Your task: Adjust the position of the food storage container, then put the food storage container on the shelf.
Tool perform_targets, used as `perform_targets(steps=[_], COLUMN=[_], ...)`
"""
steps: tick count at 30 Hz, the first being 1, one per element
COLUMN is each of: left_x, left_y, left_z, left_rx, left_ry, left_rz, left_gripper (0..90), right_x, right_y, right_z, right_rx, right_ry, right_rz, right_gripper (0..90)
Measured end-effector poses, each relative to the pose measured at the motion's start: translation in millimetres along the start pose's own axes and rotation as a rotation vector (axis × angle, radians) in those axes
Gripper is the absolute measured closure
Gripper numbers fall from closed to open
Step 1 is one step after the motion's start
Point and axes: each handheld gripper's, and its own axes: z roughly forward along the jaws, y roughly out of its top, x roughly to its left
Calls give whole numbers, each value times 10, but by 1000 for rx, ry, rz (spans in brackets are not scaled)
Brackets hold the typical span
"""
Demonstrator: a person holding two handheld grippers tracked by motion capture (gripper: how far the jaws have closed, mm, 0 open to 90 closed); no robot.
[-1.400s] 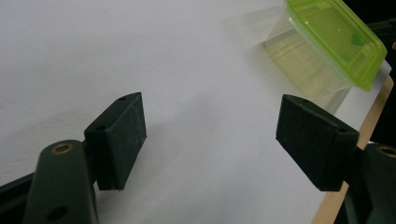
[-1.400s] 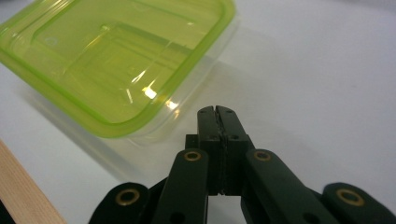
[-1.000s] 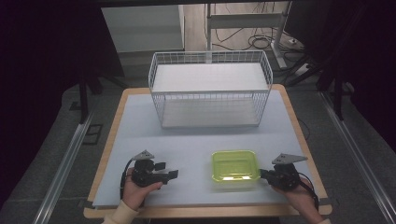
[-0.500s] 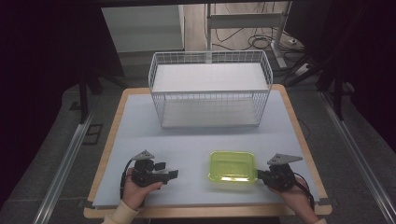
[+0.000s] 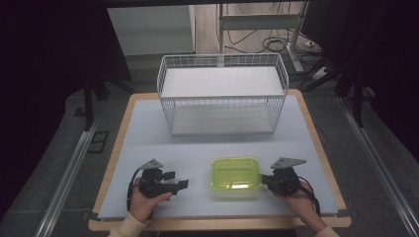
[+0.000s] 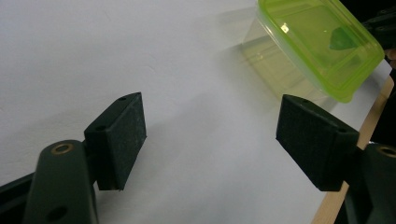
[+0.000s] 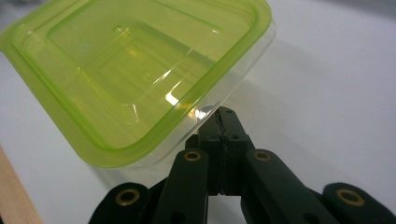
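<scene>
A clear food container with a lime-green lid (image 5: 236,174) sits near the front of the table, between the two hands. My right gripper (image 5: 265,179) is shut, its tips against the container's right side. In the right gripper view the closed jaws (image 7: 222,115) meet just under the lid's rim, with the container (image 7: 135,70) tilted across the frame. My left gripper (image 5: 177,179) stands open to the container's left, a short gap away, with nothing between its pads (image 6: 122,135). The container (image 6: 322,42) lies beyond it at the upper right in the left gripper view.
A white wire basket (image 5: 222,97) stands at the back middle of the pale table top (image 5: 148,128). The wooden table edge (image 5: 217,224) runs close under both hands. Dark stands and cables surround the table.
My right gripper has moved left against the container, and the container has slid left with it. The left gripper has stayed where it was, open.
</scene>
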Motion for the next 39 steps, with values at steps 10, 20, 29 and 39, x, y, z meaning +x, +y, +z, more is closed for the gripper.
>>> perform_targets(steps=[10, 20, 29, 39], left_x=[-2, 3, 35, 2], left_y=[-14, -40, -62, 7], left_z=[-29, -65, -119, -83], left_rx=[-5, -11, -32, -31], left_ry=[2, 10, -6, -41], left_rz=[-3, -4, -48, -64], left_gripper=[236, 237, 234, 245], right_x=[181, 186, 28, -72], right_y=[115, 151, 121, 16], right_z=[191, 236, 3, -156], right_rx=[20, 14, -50, -92], right_ry=[26, 35, 16, 63], right_rz=[-50, -52, -4, 32], right_gripper=[895, 895, 890, 741])
